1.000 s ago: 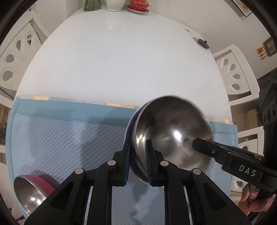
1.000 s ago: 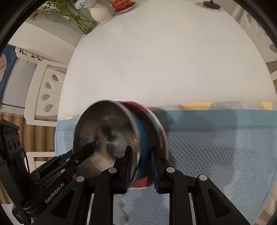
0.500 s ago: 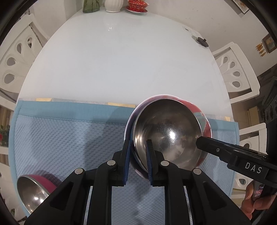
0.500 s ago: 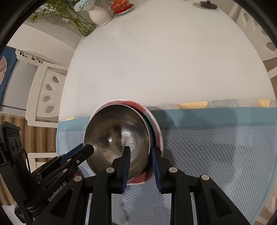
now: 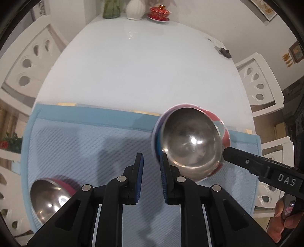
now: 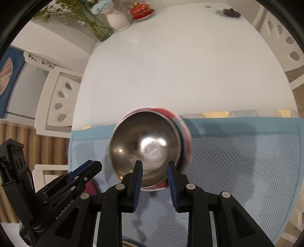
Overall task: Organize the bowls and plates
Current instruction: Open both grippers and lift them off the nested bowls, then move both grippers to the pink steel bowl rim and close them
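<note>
Left wrist view, lower left: a second steel bowl with a magenta outside sits on the blue mat, tilted, partly cut off by the frame edge; probably next to be stacked. Bottom centre: left gripper has its jaws parted with only mat between them, nothing held; the bowl rim lies just right of its right pad, touching or not I can't tell. Right of centre: the nested bowl stack, steel bowl inside a red-and-blue patterned one, sits on the mat near its far edge; looks freshly released, so nesting reads as done for this pair. Far right: right gripper tip sits at the stack's rim; a hand is at the lower right corner. Right wrist view: right gripper's jaws are opening, near rim of the stack between the pads but not pinched. Surroundings: white table bare beyond the mat; green vase, white vase, red lidded cup along the top edge, a small dark lid at upper right, white chairs at both sides; all well apart, nothing blocks the way to the left bowl.
</note>
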The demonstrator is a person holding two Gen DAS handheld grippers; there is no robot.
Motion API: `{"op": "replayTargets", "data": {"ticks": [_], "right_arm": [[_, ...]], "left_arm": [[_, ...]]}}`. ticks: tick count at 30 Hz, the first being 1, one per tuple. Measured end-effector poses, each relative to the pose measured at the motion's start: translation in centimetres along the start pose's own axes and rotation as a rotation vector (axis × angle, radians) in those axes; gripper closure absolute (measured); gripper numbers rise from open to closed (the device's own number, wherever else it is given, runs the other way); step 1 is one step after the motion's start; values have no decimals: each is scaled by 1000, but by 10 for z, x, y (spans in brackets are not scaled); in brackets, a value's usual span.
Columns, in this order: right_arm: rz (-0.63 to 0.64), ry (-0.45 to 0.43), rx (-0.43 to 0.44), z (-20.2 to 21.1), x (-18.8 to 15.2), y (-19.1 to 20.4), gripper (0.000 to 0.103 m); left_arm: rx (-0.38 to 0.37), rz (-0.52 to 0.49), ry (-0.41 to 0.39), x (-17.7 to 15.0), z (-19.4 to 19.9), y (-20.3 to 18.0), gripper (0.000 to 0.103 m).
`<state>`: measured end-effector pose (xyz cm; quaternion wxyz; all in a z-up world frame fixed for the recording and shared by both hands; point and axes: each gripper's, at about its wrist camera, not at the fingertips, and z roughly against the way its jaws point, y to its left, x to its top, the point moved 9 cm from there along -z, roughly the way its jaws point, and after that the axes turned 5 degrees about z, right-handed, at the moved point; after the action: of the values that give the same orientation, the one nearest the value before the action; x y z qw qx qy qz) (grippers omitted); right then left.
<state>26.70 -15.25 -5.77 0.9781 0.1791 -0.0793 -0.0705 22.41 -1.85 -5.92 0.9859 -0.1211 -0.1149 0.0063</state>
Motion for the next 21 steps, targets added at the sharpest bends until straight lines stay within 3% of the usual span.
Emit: {"op": "replayTargets", "data": {"ticks": [8, 11, 13, 21], "right_arm": [[70, -2, 27, 1, -5, 47, 64], [101, -6, 36, 0, -8, 69, 56], [120, -10, 40, 0, -11, 81, 54], [198, 12, 66, -8, -28, 134, 53]], "left_arm": [[41, 72, -28, -10, 29, 43, 76], [61, 98, -30, -14, 37, 60, 60], [66, 117, -41, -17, 44, 71, 42], [89, 193, -80, -29, 73, 121, 38]]}}
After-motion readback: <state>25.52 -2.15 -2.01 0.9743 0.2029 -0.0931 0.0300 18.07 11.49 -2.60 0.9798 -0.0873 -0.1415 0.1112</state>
